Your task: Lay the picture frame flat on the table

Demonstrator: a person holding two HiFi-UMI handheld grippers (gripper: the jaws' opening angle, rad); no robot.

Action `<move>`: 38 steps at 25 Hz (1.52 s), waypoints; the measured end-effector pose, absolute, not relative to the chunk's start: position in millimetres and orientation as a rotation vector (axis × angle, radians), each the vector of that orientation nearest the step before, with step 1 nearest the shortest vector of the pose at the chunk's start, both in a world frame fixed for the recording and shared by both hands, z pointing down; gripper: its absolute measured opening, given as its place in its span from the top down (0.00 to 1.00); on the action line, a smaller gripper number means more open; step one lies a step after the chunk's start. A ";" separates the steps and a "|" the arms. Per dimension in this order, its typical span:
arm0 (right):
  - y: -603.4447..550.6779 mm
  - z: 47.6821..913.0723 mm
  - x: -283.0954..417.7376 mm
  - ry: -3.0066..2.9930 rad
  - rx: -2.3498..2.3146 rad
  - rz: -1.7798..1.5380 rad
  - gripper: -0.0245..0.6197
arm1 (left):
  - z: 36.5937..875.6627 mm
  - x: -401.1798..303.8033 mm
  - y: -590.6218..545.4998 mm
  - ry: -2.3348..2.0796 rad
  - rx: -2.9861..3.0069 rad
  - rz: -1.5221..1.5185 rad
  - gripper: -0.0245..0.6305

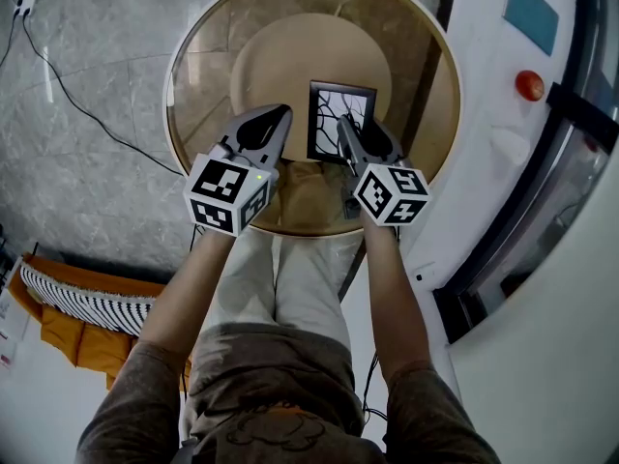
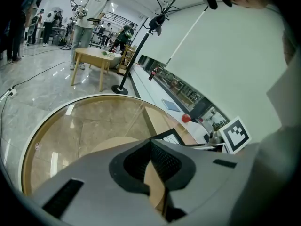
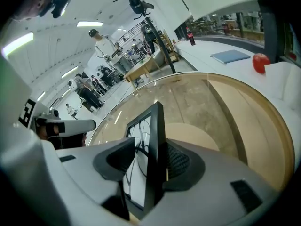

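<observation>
The picture frame (image 1: 329, 114) is black with a branch drawing and stands on edge on the round glass table (image 1: 193, 66). In the right gripper view its thin edge (image 3: 157, 121) rises between my right gripper's (image 3: 149, 142) jaws. The left pad stands clear of the glass face and the right pad sits against the back. From the head view that gripper (image 1: 353, 129) is at the frame's right side. My left gripper (image 1: 280, 114) hovers left of the frame with jaws together and nothing in them. The left gripper view shows the frame's corner (image 2: 171, 136) beyond it.
A white curved counter (image 1: 484, 66) wraps the table's right side, with a red ball (image 1: 529, 85) and a blue pad (image 1: 530, 13) on it. A black cable (image 1: 68, 95) runs over the grey floor at left. An orange striped cloth (image 1: 77, 307) lies at lower left.
</observation>
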State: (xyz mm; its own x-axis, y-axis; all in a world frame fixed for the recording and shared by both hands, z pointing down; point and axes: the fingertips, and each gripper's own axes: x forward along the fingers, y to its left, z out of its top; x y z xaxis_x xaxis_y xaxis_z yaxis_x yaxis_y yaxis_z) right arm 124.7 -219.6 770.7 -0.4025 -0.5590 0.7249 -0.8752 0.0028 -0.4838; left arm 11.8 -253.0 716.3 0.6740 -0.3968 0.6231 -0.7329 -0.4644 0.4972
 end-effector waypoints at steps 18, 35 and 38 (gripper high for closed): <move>-205.3 778.6 132.4 -1.878 1.486 1.260 0.60 | 718.2 11.4 -245.2 -0.858 2.098 0.553 0.93; -206.6 752.8 138.5 -1.880 1.580 1.224 0.64 | 703.9 7.6 -240.9 -0.855 2.101 0.549 0.93; -208.9 737.2 138.4 -1.907 1.596 1.200 0.72 | 693.5 7.1 -237.1 -0.852 2.102 0.549 0.93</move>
State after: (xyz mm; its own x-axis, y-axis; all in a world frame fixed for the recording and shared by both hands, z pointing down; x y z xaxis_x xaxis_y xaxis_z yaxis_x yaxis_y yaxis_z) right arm 138.4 -208.9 737.2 -0.2841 -0.6089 0.7406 -0.9313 -0.0085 -0.3642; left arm 7.1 -237.1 693.5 0.6813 -0.3857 0.6222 -0.7259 -0.4654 0.5063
